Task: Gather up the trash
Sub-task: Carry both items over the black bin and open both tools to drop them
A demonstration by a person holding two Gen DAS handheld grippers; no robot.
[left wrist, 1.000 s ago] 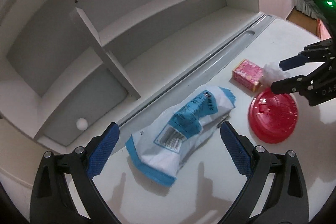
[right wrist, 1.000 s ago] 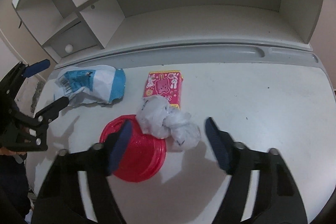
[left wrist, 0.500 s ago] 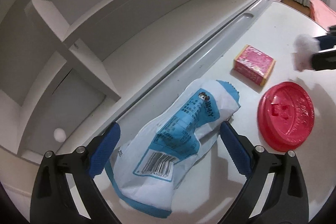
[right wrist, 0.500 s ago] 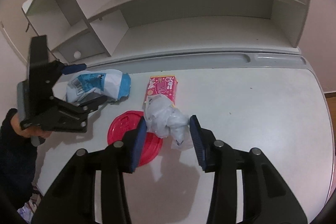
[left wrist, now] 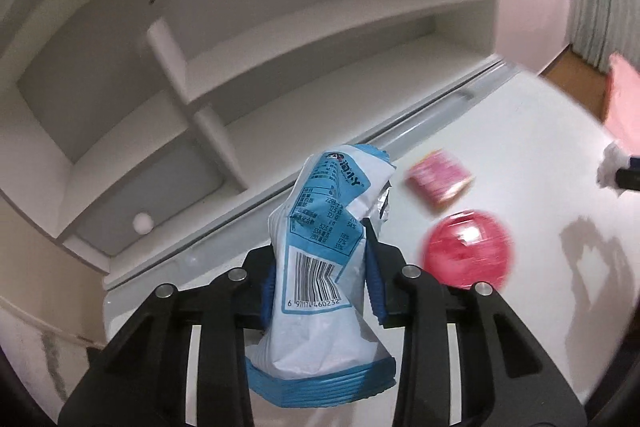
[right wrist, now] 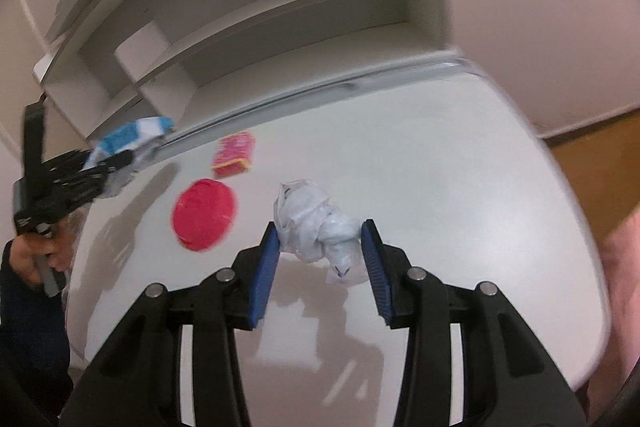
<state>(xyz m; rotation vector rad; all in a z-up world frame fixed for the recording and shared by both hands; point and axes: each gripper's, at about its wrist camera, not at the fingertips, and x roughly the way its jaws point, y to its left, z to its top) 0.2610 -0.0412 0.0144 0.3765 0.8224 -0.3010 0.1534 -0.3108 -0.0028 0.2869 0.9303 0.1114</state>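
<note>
Left tongs (left wrist: 320, 283), jaws just closing, and right tongs (right wrist: 322, 259) both clamp something, angled downward.

Black grippers (right wrist: 320, 239), blue ribbed pads (right wrist: 267, 267), silver screws, dark sleeve (right wrist: 28, 327).

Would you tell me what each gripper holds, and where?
Left gripper: blue-and-white wrapper, pinched across its middle. Right gripper: crumpled white bag, by its sides.

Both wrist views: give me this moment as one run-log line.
left tongs: just closed on blue-white wrapper, lifted | right tongs: grip crumpled white bag, lifted | on table: red lid, pink box
</note>
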